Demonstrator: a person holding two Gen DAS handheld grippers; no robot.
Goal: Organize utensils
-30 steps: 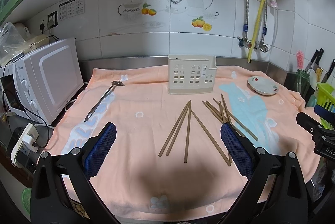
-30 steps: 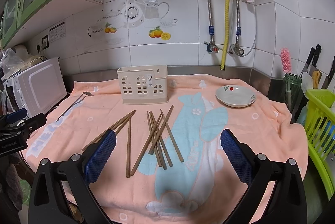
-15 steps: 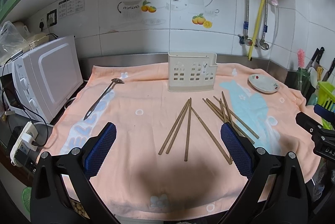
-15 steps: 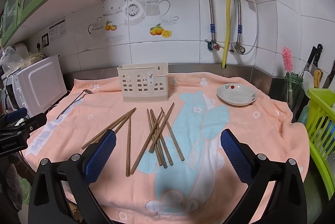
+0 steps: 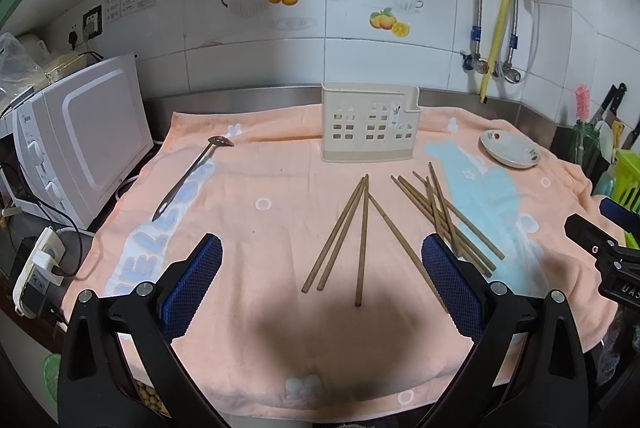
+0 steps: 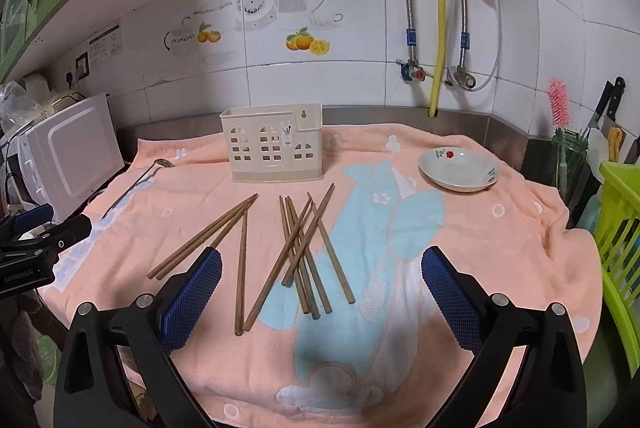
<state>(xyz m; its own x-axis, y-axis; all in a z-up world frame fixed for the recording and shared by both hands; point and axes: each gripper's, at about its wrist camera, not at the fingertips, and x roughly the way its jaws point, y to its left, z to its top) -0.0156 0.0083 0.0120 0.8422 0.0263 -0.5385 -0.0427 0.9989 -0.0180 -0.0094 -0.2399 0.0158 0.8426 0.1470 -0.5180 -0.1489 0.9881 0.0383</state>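
Note:
Several brown chopsticks (image 5: 362,228) lie loose on the peach towel (image 5: 260,187), three fanned at centre and a crossed pile (image 6: 304,248) to their right. A cream utensil holder (image 5: 368,125) stands upright behind them; it also shows in the right wrist view (image 6: 274,147). A metal slotted spoon (image 5: 192,175) lies at the left. My left gripper (image 5: 322,288) is open and empty, above the towel's front, short of the fanned chopsticks. My right gripper (image 6: 322,300) is open and empty, near the ends of the crossed pile.
A white microwave (image 5: 80,143) stands at the left edge. A small white dish (image 6: 460,169) sits at back right. A green rack (image 6: 620,240) and a jar with a pink brush (image 6: 564,147) stand at the right. Pipes run down the tiled wall.
Both views have drifted slightly; the grippers stay open and nothing on the towel has moved.

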